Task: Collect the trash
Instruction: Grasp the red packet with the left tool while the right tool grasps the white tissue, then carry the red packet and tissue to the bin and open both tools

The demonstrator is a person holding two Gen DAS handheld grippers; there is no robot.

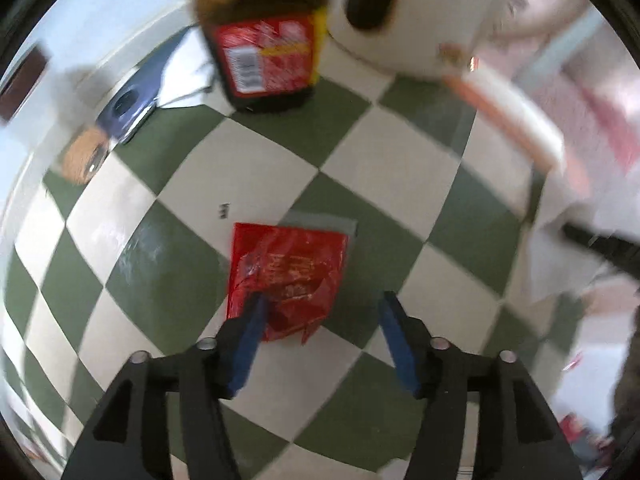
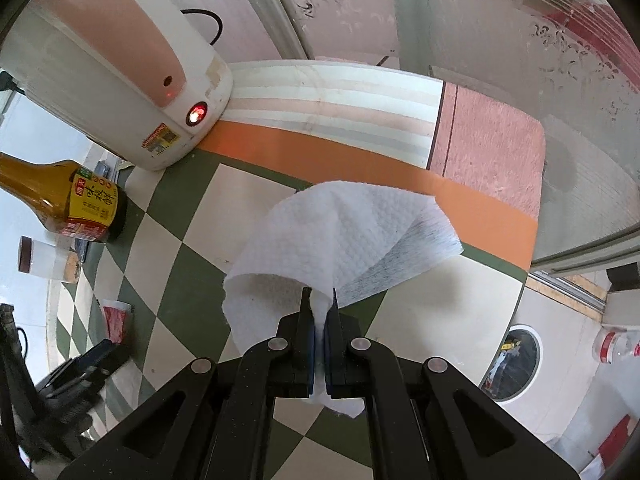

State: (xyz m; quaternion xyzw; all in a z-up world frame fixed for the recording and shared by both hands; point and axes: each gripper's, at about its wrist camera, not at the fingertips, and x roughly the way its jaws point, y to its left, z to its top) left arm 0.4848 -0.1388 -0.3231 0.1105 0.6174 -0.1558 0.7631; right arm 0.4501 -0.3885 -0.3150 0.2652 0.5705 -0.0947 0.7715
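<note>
The left gripper [image 1: 320, 308] hangs spread over a crinkly red wrapper [image 1: 286, 280] lying flat on the checkered cloth [image 1: 248, 168], one pad over its near edge. Slick foil could skate away under a one-sided close. The right gripper [image 2: 320, 300] pinches a soft, embossed paper towel [image 2: 340, 232] fanning ahead.

A home kitchen: rice cooker [image 2: 120, 76], sauce bottle [image 2: 60, 204] and spice jar [image 2: 48, 266] on a checkered tabletop [image 2: 248, 216].

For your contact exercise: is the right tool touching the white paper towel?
Touching. The right wrist view shows the right tool shut on the white paper towel.
</note>
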